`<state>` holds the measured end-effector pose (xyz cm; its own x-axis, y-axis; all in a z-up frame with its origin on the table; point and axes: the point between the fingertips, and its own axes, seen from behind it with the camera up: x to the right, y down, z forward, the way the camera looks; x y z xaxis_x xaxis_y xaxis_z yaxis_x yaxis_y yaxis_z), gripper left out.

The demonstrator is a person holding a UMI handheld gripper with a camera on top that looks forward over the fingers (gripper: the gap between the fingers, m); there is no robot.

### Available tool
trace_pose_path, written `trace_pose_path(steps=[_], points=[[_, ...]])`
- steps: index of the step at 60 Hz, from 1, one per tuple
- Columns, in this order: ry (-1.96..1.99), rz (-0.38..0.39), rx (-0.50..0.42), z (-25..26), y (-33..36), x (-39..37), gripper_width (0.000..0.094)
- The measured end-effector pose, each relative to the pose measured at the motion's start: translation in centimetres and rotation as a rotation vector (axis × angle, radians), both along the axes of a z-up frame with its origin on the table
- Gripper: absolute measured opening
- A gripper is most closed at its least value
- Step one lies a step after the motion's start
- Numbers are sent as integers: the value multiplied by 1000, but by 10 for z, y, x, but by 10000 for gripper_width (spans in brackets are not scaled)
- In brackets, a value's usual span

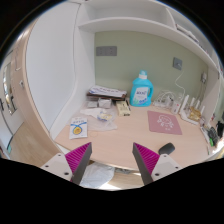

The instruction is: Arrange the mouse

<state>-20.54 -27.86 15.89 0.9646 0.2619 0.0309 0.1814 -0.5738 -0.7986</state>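
My gripper (112, 152) is open above a light wooden desk (115, 135), with nothing held between its magenta pads. A small dark rounded object, apparently the mouse (166, 148), lies on the desk just outside my right finger (146, 160). A pink mouse pad (165, 122) lies flat beyond it, ahead and to the right. A crumpled white wrapper or tissue (98, 174) lies on the desk low between the fingers, nearer the left one.
A blue-and-white jug (142, 90) stands at the back by the wall. A stack of papers (105, 96) lies left of it. A small yellow-printed card (78, 128) and small packets (103, 118) lie mid-desk. Several small bottles (172, 101) stand at the right.
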Motion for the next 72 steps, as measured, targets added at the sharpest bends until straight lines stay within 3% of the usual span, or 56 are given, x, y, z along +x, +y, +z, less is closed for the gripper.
trace_pose_path(steps=[8, 18, 34, 51, 62, 67, 72], points=[[-11, -21, -15, -11, -8, 21, 843], [-7, -107, -44, -45, -13, 86, 843], [-39, -247, -34, -109, 43, 207, 847], [62, -296, -104, -171, 108, 239, 851], [85, -297, -84, -171, 145, 239, 834], [69, -301, -76, -173, 160, 240, 777], [21, -308, -69, -175, 169, 243, 648]])
